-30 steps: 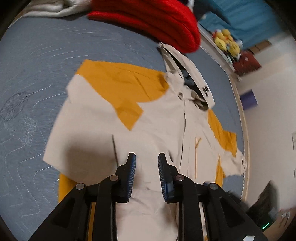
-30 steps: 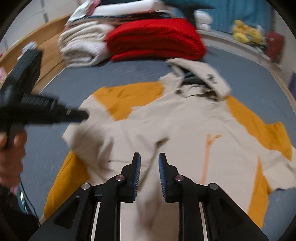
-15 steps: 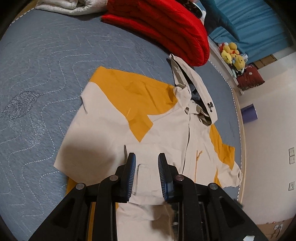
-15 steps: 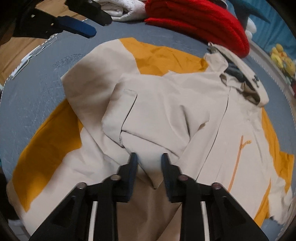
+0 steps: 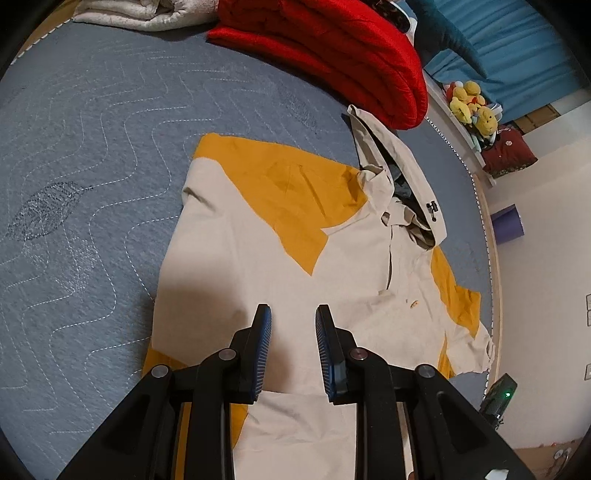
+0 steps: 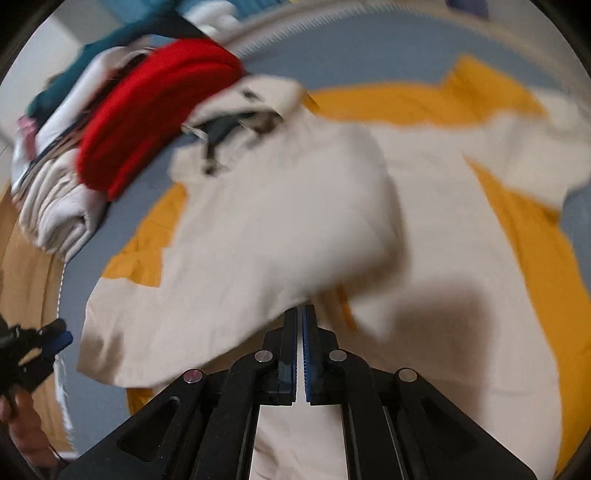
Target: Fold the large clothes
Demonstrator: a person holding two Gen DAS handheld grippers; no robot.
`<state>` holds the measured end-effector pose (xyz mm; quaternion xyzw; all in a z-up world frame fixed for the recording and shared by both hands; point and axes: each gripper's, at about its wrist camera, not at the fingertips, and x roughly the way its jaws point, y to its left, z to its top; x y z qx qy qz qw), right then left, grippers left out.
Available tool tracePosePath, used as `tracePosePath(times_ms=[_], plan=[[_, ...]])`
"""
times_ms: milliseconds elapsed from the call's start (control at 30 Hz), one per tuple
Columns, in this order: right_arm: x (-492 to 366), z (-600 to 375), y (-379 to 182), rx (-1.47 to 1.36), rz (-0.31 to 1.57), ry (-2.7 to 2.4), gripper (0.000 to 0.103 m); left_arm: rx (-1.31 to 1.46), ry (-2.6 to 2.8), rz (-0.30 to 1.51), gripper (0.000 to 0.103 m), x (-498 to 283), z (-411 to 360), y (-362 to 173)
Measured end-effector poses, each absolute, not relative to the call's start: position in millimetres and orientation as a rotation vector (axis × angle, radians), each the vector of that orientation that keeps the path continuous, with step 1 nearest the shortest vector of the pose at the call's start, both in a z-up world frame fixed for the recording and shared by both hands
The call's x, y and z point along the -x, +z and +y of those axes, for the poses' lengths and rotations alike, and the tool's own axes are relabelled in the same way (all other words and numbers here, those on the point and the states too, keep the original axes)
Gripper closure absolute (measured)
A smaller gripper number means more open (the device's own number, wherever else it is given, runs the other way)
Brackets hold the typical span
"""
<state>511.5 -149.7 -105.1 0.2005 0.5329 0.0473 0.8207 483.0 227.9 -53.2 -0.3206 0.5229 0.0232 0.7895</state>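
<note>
A cream and orange hooded jacket (image 5: 280,266) lies spread face up on the blue quilted bed cover (image 5: 74,184), its left sleeve side folded inward. My left gripper (image 5: 293,314) hovers over the jacket's lower front, open, with nothing between its fingers. In the blurred right wrist view, my right gripper (image 6: 300,314) is shut on a fold of the jacket (image 6: 277,221). The cream flap rises from its tips and casts a shadow to the right. The left gripper (image 6: 55,336) shows at the left edge, held by a hand (image 6: 22,424).
A folded red quilt (image 5: 332,48) and a cream blanket (image 5: 140,14) lie at the bed's far end, close to the hood. Yellow plush toys (image 5: 471,103) and a purple box (image 5: 509,225) sit beyond the bed's right edge. A stack of folded clothes (image 6: 51,192) sits left of the red quilt.
The right gripper closed on a fold of the jacket and rolled strongly, so its view turned and the flap lifted. The left gripper stayed almost still.
</note>
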Motion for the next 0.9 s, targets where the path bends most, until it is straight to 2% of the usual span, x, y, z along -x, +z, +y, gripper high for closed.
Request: tracePosePath(times_ms=[67, 100, 133, 200, 233, 400, 667, 700, 733, 800, 900], plan=[[-513, -153, -114, -0.462, 1.173, 0.109, 0.095, 0.685, 0.05, 1.13, 0.081, -484, 226, -55], [-514, -155, -118, -0.495, 1.19, 0.117, 0.086, 0.681, 0.05, 1.133, 0.081, -484, 225, -56], [-517, -160, -123, -0.531, 1.199, 0.122, 0.072, 0.678, 0.05, 1.135, 0.081, -485, 224, -56], [-522, -169, -132, -0.604, 1.218, 0.111, 0.052, 0.673, 0.047, 1.138, 0.081, -485, 223, -57], [-525, -174, -139, -0.644, 1.228, 0.104, 0.05, 0.671, 0.047, 1.14, 0.081, -485, 223, -58], [-529, -194, -163, -0.789, 1.298, 0.029, 0.05, 0.667, 0.052, 1.145, 0.081, -486, 224, -61], [-529, -213, -169, -0.79, 1.326, -0.11, 0.05, 0.664, 0.064, 1.147, 0.081, -486, 227, -63], [-532, -214, -170, -0.788, 1.321, -0.095, 0.054, 0.663, 0.067, 1.147, 0.081, -486, 228, -63], [-534, -215, -170, -0.785, 1.31, -0.081, 0.073, 0.663, 0.072, 1.145, 0.081, -485, 229, -63], [-538, -217, -165, -0.77, 1.293, -0.07, 0.088, 0.666, 0.087, 1.142, 0.081, -485, 233, -64], [-545, -216, -134, -0.757, 1.189, 0.011, 0.092, 0.664, 0.112, 1.139, 0.081, -483, 238, -65]])
